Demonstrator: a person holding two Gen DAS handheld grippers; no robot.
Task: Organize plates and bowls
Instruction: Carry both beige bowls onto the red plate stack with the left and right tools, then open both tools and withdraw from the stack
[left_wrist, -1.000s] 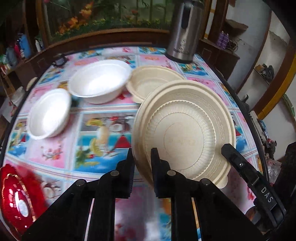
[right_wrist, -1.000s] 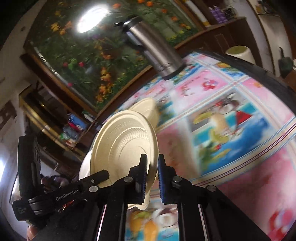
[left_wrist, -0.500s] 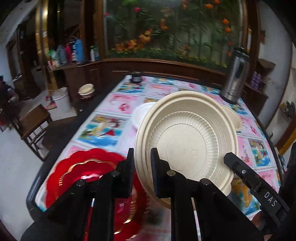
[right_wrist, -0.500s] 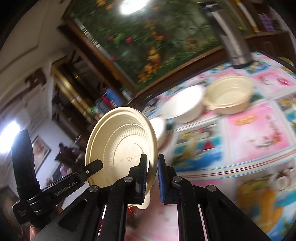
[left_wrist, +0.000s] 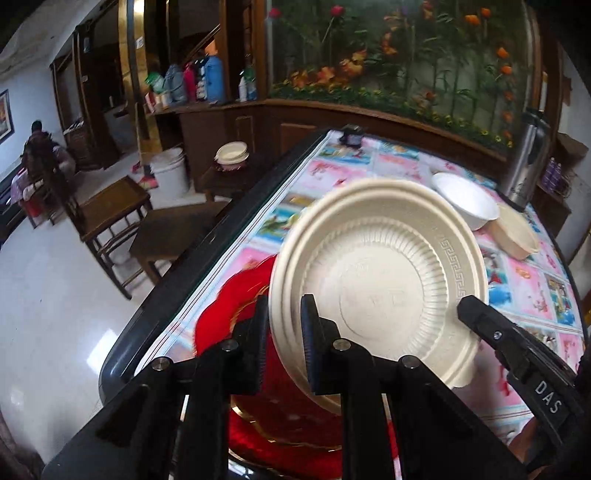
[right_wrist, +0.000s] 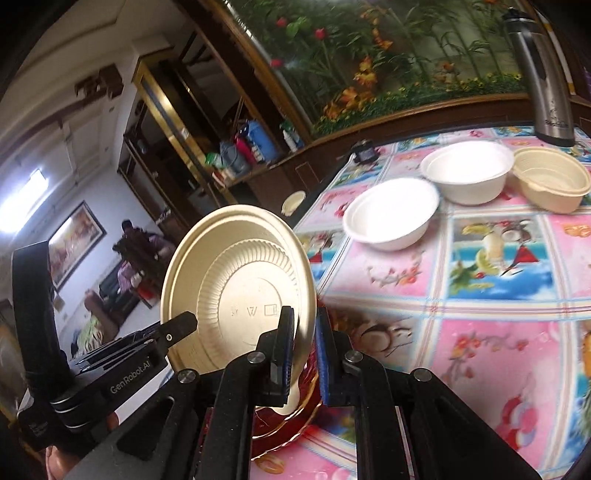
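A beige ribbed plate (left_wrist: 380, 299) is held tilted in the air by both grippers, one on each edge. My left gripper (left_wrist: 284, 332) is shut on its left rim. My right gripper (right_wrist: 304, 343) is shut on the other rim, where the plate's underside (right_wrist: 236, 291) shows. The plate hangs over a red plate with gold trim (left_wrist: 236, 325) at the table's near left corner; it also shows in the right wrist view (right_wrist: 295, 424). Two white bowls (right_wrist: 391, 214) (right_wrist: 467, 171) and a beige bowl (right_wrist: 550, 177) stand further back.
A steel thermos (right_wrist: 543, 74) stands at the far edge of the table with its bright patterned cloth (right_wrist: 480, 350). The table's left edge (left_wrist: 192, 269) drops to the floor, with a wooden chair (left_wrist: 110, 218) and stool beside it.
Both grippers have carried the beige plate left toward the table's near left corner, so it now hangs over the red plate. The bowls now lie further right and behind.
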